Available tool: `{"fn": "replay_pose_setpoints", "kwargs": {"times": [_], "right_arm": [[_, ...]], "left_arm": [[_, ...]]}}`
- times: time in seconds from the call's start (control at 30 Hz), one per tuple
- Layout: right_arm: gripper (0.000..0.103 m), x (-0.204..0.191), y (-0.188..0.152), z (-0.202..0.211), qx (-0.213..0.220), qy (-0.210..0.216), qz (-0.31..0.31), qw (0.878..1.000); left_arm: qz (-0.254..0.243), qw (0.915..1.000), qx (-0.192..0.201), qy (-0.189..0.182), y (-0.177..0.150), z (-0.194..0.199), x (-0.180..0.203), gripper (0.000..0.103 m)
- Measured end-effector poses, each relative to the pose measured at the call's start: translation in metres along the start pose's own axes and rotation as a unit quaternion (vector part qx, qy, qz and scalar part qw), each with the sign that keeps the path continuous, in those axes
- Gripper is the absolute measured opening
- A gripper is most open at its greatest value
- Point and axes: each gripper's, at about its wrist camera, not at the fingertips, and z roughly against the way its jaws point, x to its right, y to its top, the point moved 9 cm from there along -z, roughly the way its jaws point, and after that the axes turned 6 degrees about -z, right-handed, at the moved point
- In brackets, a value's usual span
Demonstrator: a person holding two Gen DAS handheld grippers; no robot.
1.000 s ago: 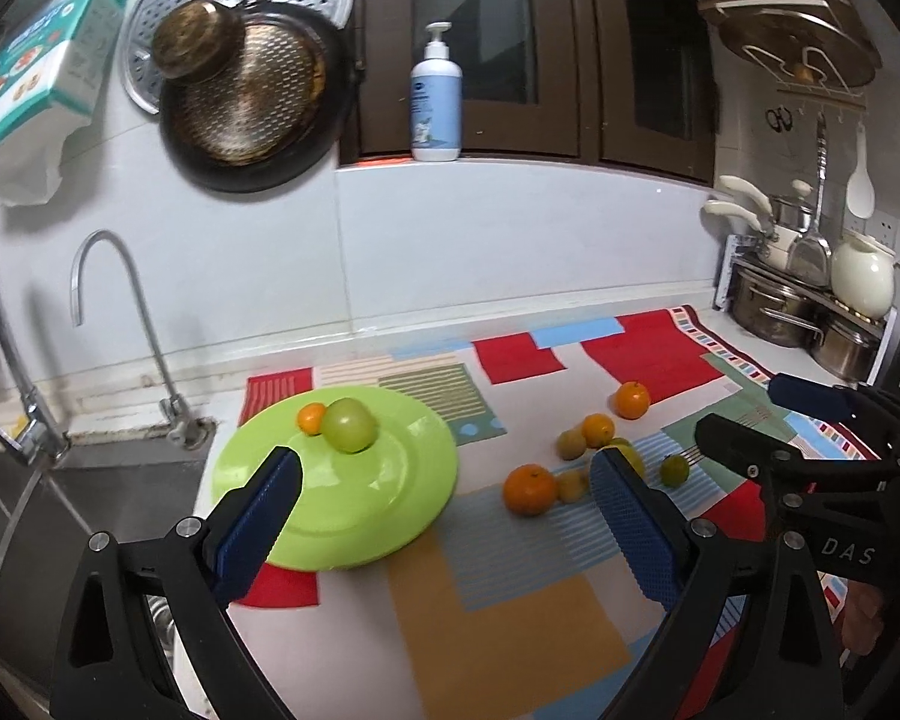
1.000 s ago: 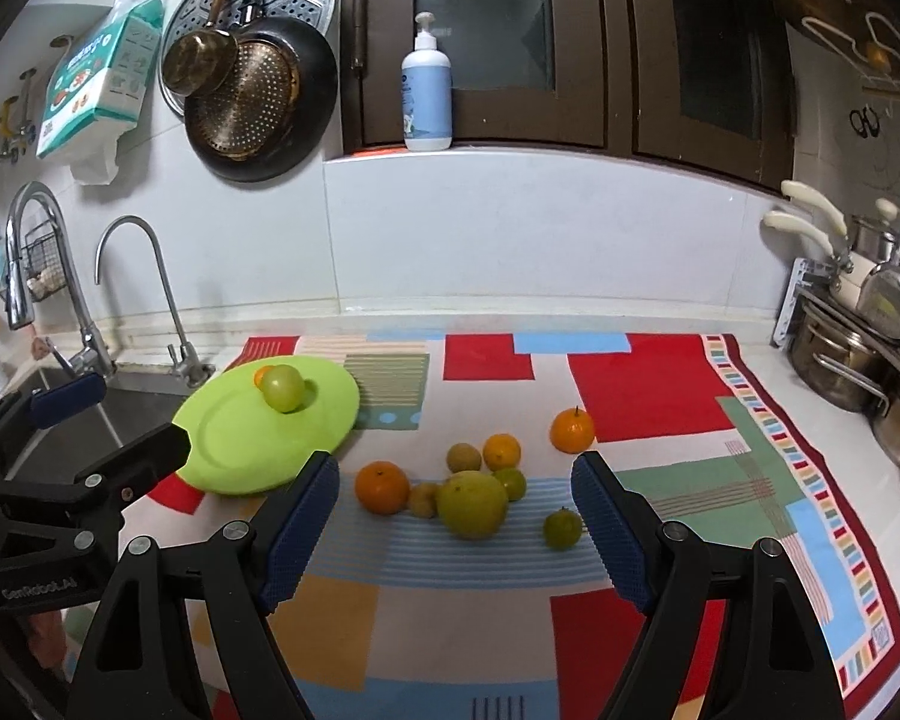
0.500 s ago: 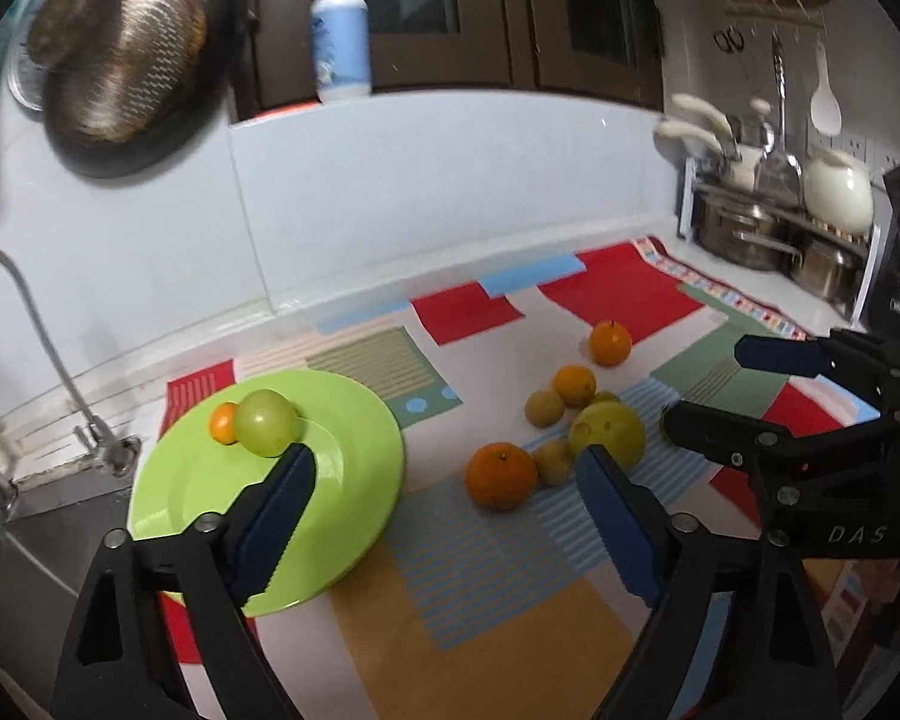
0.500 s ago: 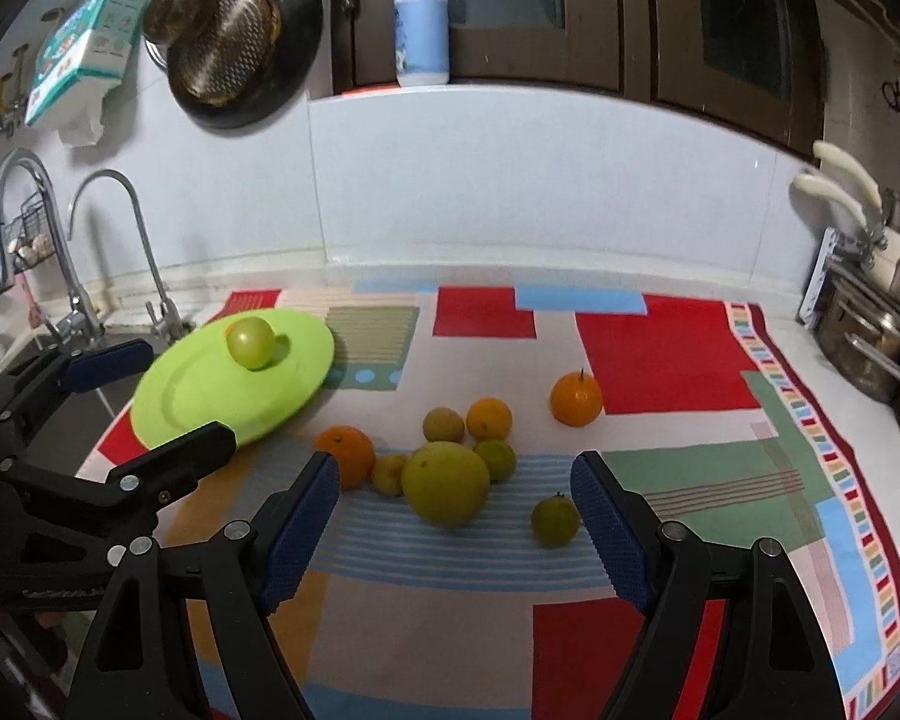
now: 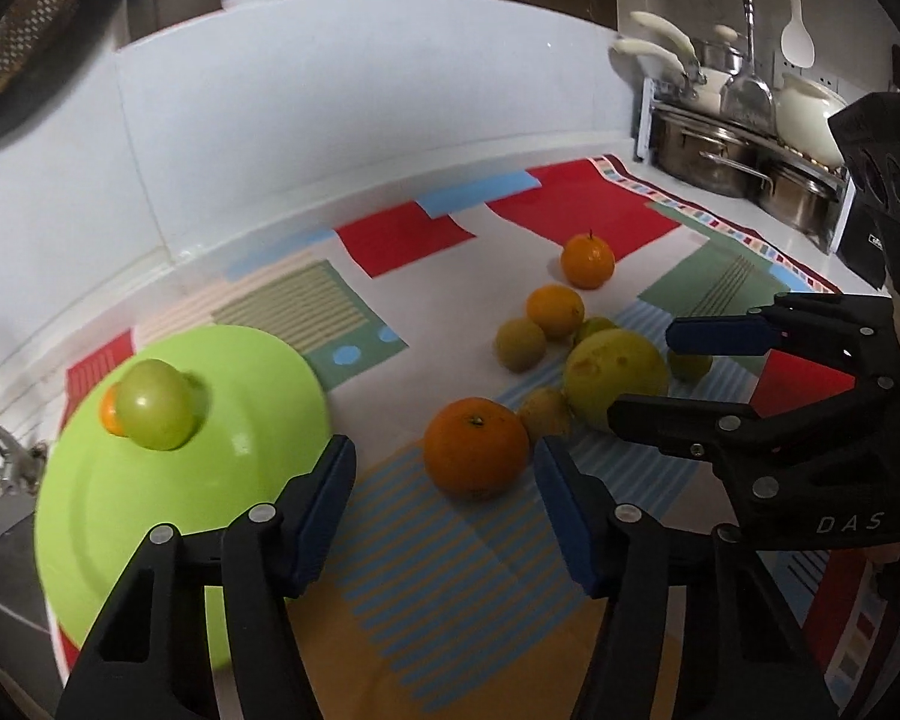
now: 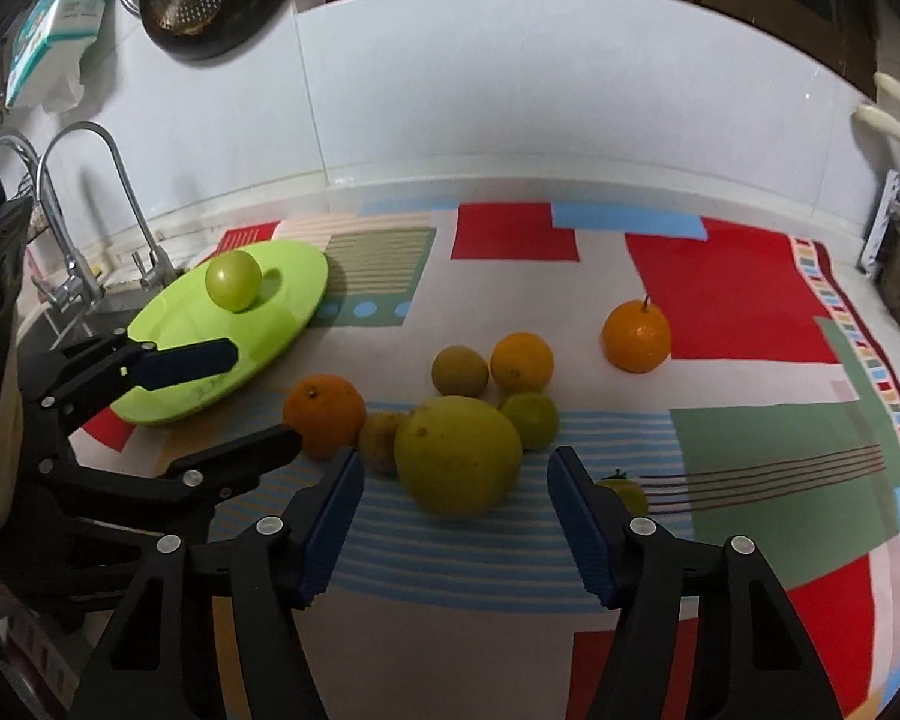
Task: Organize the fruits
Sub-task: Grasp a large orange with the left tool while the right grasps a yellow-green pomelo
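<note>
A green plate (image 5: 150, 510) (image 6: 282, 276) at the left holds a green round fruit (image 5: 156, 411) (image 6: 233, 281) and a small orange one (image 5: 108, 411). Loose fruits lie in a cluster on the mat. My left gripper (image 5: 444, 450) (image 6: 264, 396) is closing, its blue pads either side of an orange (image 5: 475, 455) (image 6: 324, 414) without touching it. My right gripper (image 6: 456, 462) (image 5: 641, 375) is closing too, with a big yellow-green fruit (image 6: 459, 456) (image 5: 618, 378) between its tips and gaps at both pads.
Further fruits: a stemmed orange (image 6: 636, 336), a small orange (image 6: 521, 362), a brownish one (image 6: 459, 369), a lime (image 6: 621, 492) behind my right finger. All lie on a patchwork mat (image 6: 720, 288). Taps (image 6: 78, 210) and a sink are at the left, pots (image 5: 720, 150) at the right.
Both grippers have come down and closer to the fruit cluster, and their jaws have narrowed. The left one now frames the orange and the right one the big yellow-green fruit.
</note>
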Motion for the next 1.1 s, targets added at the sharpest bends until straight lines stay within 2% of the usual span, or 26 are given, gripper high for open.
{"fn": "replay_pose_setpoints", "kwargs": {"times": [0.23,0.47,0.77,1.1], "right_arm": [[0.063,0.004,0.0,-0.012,-0.014,0.014,-0.011,1.0],[0.053,0.005,0.001,-0.022,-0.026,0.036,-0.026,0.999],[0.052,0.004,-0.001,-0.019,-0.027,0.041,-0.028,0.998],[0.052,-0.006,0.006,0.009,0.0,0.047,-0.02,0.999]], "left_arm": [[0.009,0.9995,-0.017,-0.026,0.001,-0.015,0.003,0.051],[0.023,0.9987,-0.022,-0.04,0.003,-0.02,0.005,0.042],[0.046,0.9986,-0.023,-0.013,0.0,-0.009,0.0,0.042],[0.089,0.9958,-0.006,0.02,0.001,0.03,-0.006,0.042]]}}
